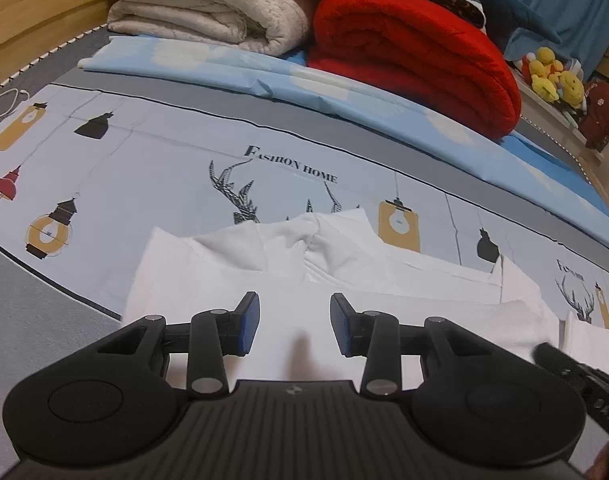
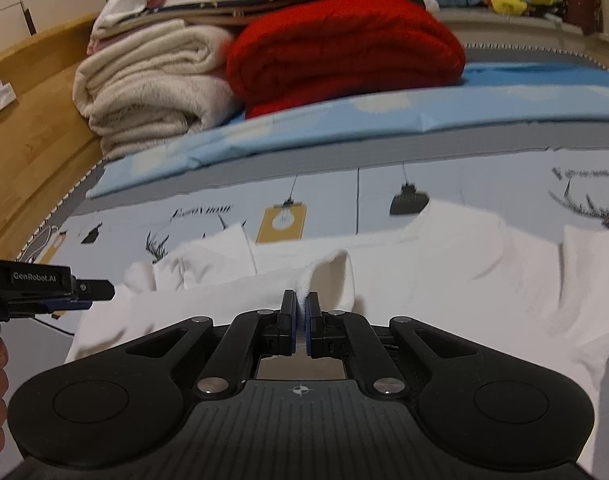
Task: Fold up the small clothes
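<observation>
Pinched between the pressed-together right claw (image 2: 301, 309), an edge of the white cotton garment (image 2: 444, 276) on the patterned bed sheet (image 2: 484, 184) lifts for a fold, left claw (image 1: 294, 322) spread empty above it; folding looks barely begun.

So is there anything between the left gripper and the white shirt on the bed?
Nothing visible. The left gripper hangs open directly over the white shirt, with only bare fabric between its fingers. The right gripper is shut on a raised fold off to the side, not in the way.
</observation>
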Tool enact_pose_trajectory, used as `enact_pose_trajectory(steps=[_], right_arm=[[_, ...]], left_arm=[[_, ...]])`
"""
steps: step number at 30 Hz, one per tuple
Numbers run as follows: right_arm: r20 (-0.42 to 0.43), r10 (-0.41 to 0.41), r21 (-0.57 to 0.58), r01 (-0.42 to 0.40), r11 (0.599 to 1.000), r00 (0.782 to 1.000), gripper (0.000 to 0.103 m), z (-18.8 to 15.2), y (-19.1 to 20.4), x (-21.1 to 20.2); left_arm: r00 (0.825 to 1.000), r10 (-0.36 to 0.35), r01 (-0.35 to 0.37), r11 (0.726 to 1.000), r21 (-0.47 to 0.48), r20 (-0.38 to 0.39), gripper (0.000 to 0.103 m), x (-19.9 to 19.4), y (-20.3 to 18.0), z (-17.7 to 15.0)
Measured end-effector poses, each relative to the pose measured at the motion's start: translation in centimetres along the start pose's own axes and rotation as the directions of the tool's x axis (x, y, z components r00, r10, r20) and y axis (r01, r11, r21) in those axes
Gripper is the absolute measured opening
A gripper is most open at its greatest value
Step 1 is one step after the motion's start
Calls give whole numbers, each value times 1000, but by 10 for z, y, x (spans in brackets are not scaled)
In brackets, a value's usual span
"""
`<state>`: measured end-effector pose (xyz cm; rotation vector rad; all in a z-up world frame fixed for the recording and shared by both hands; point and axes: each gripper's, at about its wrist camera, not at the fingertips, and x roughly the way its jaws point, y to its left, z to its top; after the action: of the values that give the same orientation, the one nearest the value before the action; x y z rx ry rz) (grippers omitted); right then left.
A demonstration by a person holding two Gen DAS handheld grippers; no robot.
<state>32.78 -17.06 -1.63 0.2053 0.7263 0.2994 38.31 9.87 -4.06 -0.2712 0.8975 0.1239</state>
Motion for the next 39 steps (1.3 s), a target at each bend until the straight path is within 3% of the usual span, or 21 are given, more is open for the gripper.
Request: enact_pose_trajectory(steps=[6,10,12,14,16,18,21,26,32,34,35,36,37,38,39], right_arm=[[19,-55,2,55,998,998,3,1,-18,-9],[100,-146,33,143,989,984,3,10,-41,-26],[158,-219,76,209,975,963,3,18,-59,-40],[176,-334,117,317,941,926,3,23,-79,-51],[130,-462,145,444,884,877,3,23,-103,-52],[41,-511,219,491,843,859,3,19,-133,-50],[-5,-480,264,464,845,877,3,13,-150,-49],[47,-427,264,401,877,903,3,18,-145,-53],[193,-272,247,222,943,943,3,34,-141,-71],[159,-245,215,209,954,956,3,38,-142,-69],[94,-315,190,293,937,945,3,38,-142,-62],[-25,-434,141,433,891,901,4,35,-145,-48],[-132,-522,99,535,839,843,7,28,-152,-35],[-193,-565,109,589,800,802,8,20,-160,-29],[-217,-565,154,599,786,796,13,17,-168,-30]], left_arm=[[1000,3,-3,1000,5,-2,43,2,0,2],[999,33,-32,999,-43,18,43,1,17,10],[998,61,-58,995,-79,33,43,-1,31,16],[995,90,-85,991,-103,43,43,-1,44,22],[993,112,-107,988,-112,42,43,0,52,25],[992,122,-118,987,-110,30,43,5,55,26],[997,82,-83,990,-115,-10,43,17,52,23],[998,24,-29,996,-83,-62,43,34,31,13],[988,-63,68,997,35,-139,43,47,8,-1],[980,-85,101,992,80,-182,43,51,4,-9],[975,-88,112,988,106,-204,43,54,3,-13],[970,-81,118,982,150,-231,47,57,-1,-19],[965,-61,116,972,205,-254,50,59,-3,-25],[962,-35,109,959,263,-271,51,61,-5,-32],[959,7,93,937,337,-284,53,63,-7,-39]])
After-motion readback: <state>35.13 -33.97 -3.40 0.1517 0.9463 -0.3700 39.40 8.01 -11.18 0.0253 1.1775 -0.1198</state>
